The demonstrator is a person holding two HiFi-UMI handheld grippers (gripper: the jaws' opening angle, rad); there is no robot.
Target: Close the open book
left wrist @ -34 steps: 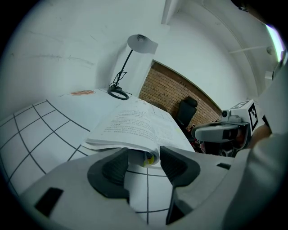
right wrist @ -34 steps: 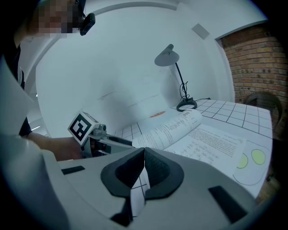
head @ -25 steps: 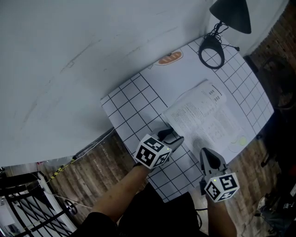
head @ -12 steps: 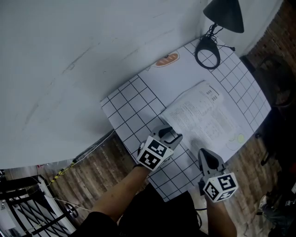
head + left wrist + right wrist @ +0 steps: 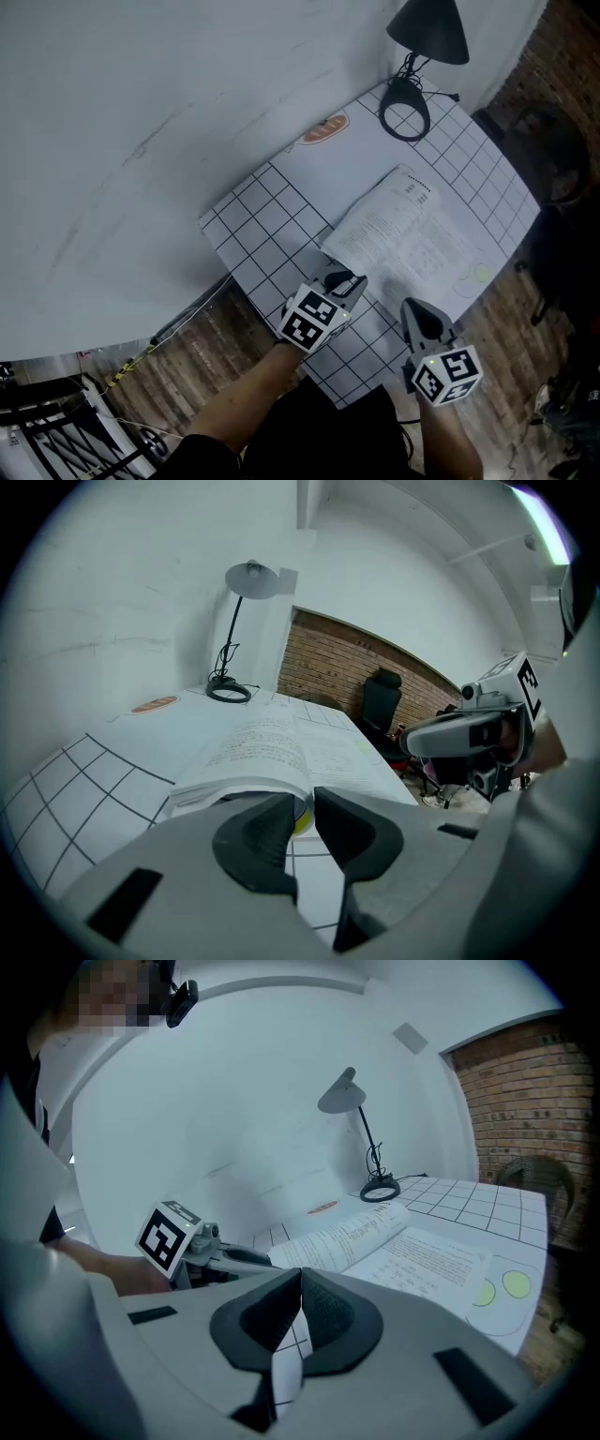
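The open book (image 5: pixel 405 240) lies flat on the grid-marked table (image 5: pixel 258 230), printed pages up. My left gripper (image 5: pixel 344 280) is at its near left corner. In the left gripper view the jaws have just been closing, and the gripper (image 5: pixel 301 810) now pinches that corner of the book (image 5: pixel 267 750), a yellow cover edge showing between the pads. My right gripper (image 5: pixel 413 308) hovers shut and empty by the book's near edge. In the right gripper view its pads meet at the tips (image 5: pixel 300 1286), with the book (image 5: pixel 384 1232) ahead of them.
A black desk lamp (image 5: pixel 427 33) stands at the table's far corner over its ring base (image 5: pixel 405 120). An orange oval mark (image 5: pixel 323 128) lies beyond the book. Two yellow-green dots (image 5: pixel 481 274) are near the table's right edge. A dark chair (image 5: pixel 380 700) stands before a brick wall.
The left gripper's jaws have closed from wide open onto the book's near left corner. Both hands have stayed about where they were.
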